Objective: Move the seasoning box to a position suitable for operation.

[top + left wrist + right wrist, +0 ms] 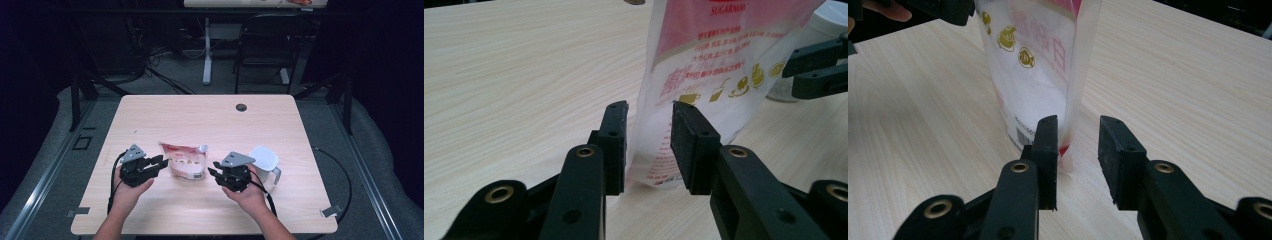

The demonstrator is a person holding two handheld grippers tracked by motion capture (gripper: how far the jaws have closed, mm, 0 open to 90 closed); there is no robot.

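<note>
A white and pink spouted pouch (186,162) stands upright on the wooden table (200,115) between my two grippers. The left gripper (162,162) is at its left side. In the left gripper view the pouch's lower edge (704,60) sits between the jaws of the left gripper (649,112), with a gap on each side. The right gripper (214,167) is at the pouch's right side. In the right gripper view the pouch (1033,75) has its sealed edge between the jaws of the right gripper (1078,125), close to the left pad and apart from the right one. Both are open.
A white lidded jug (264,159) with a handle stands just behind and right of the right gripper. A cable hole (241,107) lies near the table's far edge. A dark chair (270,45) and another table's leg stand beyond.
</note>
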